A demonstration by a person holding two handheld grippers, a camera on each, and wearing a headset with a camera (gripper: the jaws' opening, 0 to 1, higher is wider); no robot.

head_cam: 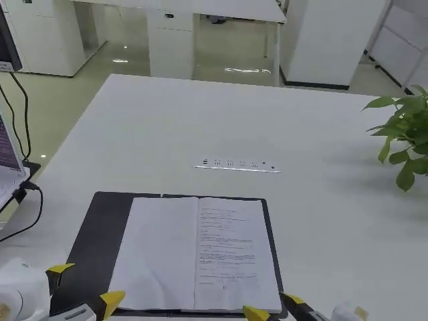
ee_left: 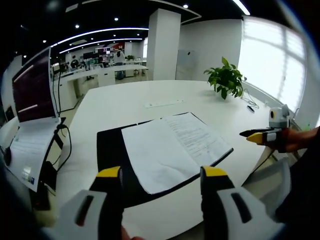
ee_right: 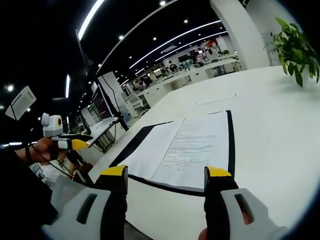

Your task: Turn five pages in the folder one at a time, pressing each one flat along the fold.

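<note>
1. White table [head_cam: 321,221] takes up most of the head view; everything below sits on it.
2. Folder [head_cam: 100,247], black cover, lies open and flat at lower centre of the head view, near the table's bottom edge. It is at centre in the left claw view [ee_left: 107,150] and centre-right in the right claw view [ee_right: 230,145].
3. Blank page [head_cam: 160,251] on the left half of the folder, printed page [head_cam: 231,251] on the right half. Both lie flat and meet at the fold; black cover shows wider on the left side.
4. Laptop [head_cam: 7,157] at the left edge of the head view, screen lit, dark cables hanging beside it; upper left in the left claw view [ee_left: 32,90].
5. Potted plant [head_cam: 404,134] at the right edge, well apart from the folder; upper right in the right claw view [ee_right: 292,45].
6. Left claw [head_cam: 85,286] at lower left, just beside the folder's left corner, released, yellow-tipped jaws spread wide [ee_left: 161,172], not touching the folder. It shows at mid left of the right claw view [ee_right: 75,141].
7. Right claw [head_cam: 274,306] at the bottom edge by the folder's right corner, released, jaws spread wide [ee_right: 167,172]. It shows at mid right of the left claw view [ee_left: 257,135].
8. Power strip [head_cam: 237,165] set in the table above the folder, apart from it.
</note>
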